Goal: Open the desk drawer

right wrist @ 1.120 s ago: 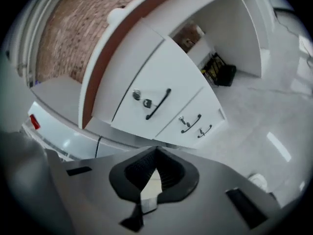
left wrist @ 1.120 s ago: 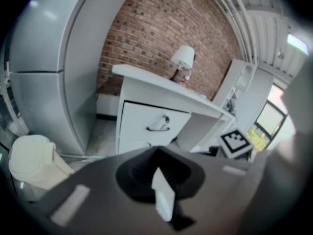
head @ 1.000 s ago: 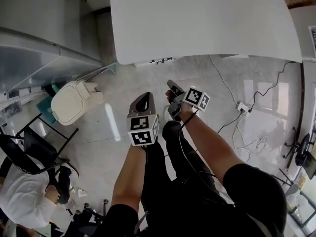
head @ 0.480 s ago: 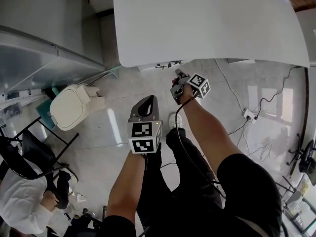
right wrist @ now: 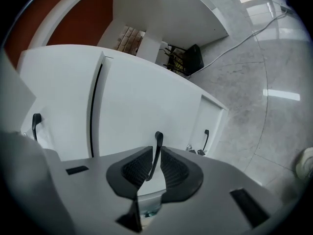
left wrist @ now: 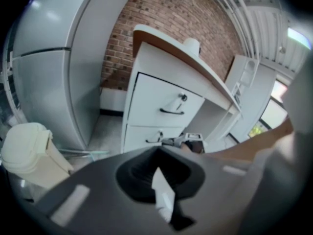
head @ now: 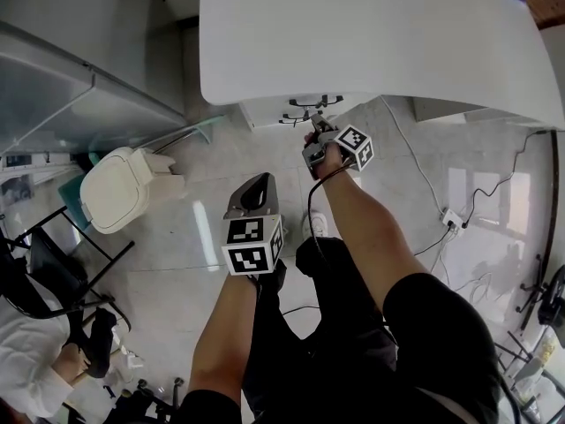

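Note:
A white desk (head: 371,34) has a stack of drawers (head: 274,113) under its near edge, with black handles. My right gripper (head: 315,137) reaches to the drawer fronts. In the right gripper view its jaws (right wrist: 155,166) close from both sides on the middle black handle (right wrist: 158,140); one more handle (right wrist: 35,125) shows to the left and another (right wrist: 206,137) to the right. From the left gripper view, the right gripper (left wrist: 185,142) sits at the second drawer's handle, below the top drawer (left wrist: 164,102) and its lock. My left gripper (head: 254,186) hangs back over the floor, shut and holding nothing.
A cream lidded bin (head: 113,188) stands left of the drawers beside a tall grey cabinet (head: 71,78). A black chair (head: 53,268) and a seated person (head: 31,369) are at the lower left. Cables and a power strip (head: 455,221) lie on the tiled floor at right.
My right gripper has moved forward from above the floor up to the drawer handles. The left gripper has stayed roughly in place. More of the drawer fronts now shows under the desk edge.

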The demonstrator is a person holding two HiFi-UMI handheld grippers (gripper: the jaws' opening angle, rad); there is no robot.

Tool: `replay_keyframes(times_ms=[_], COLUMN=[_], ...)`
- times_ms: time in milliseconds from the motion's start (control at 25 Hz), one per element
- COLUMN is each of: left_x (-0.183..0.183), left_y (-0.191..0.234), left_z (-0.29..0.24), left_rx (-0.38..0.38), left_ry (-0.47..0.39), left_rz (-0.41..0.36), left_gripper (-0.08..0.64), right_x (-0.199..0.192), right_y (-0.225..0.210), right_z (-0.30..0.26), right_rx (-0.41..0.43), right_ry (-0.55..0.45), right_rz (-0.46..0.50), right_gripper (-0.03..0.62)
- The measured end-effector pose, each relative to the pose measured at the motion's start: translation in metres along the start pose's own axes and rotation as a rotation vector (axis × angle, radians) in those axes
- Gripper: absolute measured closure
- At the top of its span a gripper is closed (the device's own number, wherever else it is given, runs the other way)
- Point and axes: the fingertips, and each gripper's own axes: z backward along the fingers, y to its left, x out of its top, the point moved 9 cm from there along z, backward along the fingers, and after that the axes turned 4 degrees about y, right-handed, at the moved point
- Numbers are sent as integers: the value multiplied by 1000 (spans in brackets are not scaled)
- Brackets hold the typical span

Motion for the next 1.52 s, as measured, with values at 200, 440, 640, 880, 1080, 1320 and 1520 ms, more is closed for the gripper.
replay_keyframes(times_ms=[200, 440, 640, 880, 1080, 1320, 1520], left_x=[-12, -18, -17, -18, -18, -30, -30], left_y=[-3, -2, -9, -15, -15, -17, -17], left_z=[2, 6, 7, 9, 15, 21, 28], left_rx=[18, 32, 15, -11, -31, -59, -65], left_ry=[15, 33, 51, 64, 74, 117, 104], left_rz=[-21, -24, -40, -36, -50, -35, -53], left_gripper=[565, 565, 565, 565, 565, 565, 565], right_x=[4, 5, 3, -13, -27, -39, -40], right_y=[-7, -8, -9, -24, -34, -49, -47], right_z=[-8, -11, -5, 24, 49, 74, 78], right_rx=[29, 47, 43, 47, 31, 4, -43], right_ry=[8, 5, 35, 47, 54, 51, 69], right_rz=[-20, -31, -45, -67, -80, -89, -32], right_gripper=[549, 571, 574, 575, 575, 575, 572])
